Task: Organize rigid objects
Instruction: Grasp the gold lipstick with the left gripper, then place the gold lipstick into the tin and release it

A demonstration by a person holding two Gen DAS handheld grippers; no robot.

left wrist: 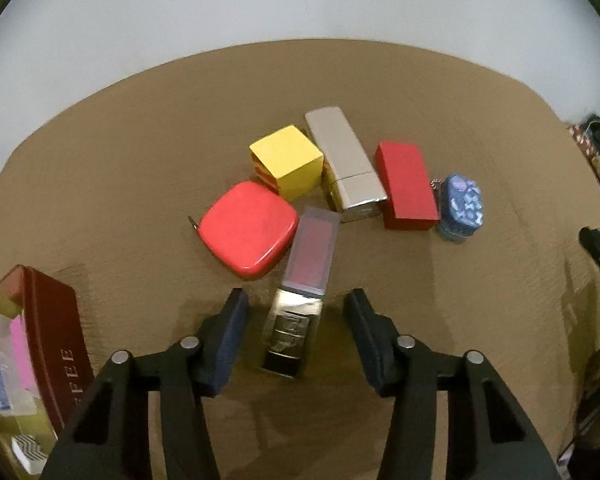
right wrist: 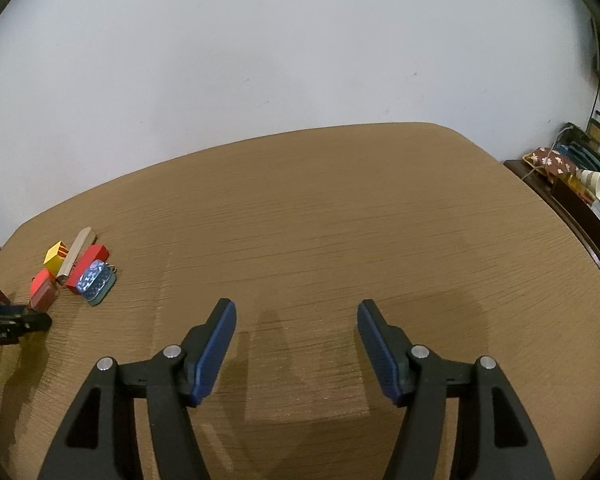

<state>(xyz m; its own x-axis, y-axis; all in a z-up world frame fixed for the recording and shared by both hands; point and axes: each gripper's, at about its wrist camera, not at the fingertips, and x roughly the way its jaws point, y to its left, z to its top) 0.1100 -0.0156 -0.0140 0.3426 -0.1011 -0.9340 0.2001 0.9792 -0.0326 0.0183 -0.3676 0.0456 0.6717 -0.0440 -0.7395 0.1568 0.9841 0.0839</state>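
The left tool (left wrist: 296, 300) is held wide open over the bench (left wrist: 460, 304), nothing gripped; a slim maroon-and-gold case (left wrist: 300, 292) lies on the bench between its fingers, touched by neither. At 11 o'clock from that case sits a rounded red tin (left wrist: 246, 229), with a yellow cube (left wrist: 287, 162) at 12, a long beige box (left wrist: 346, 162) at 1, then a red box (left wrist: 406, 186) and a blue patterned tin (left wrist: 462, 206). A dark red coffee tin (left wrist: 56, 340) is seen at 9 o'clock. The right tool (right wrist: 296, 312) is likewise spread open and empty over bare bench.
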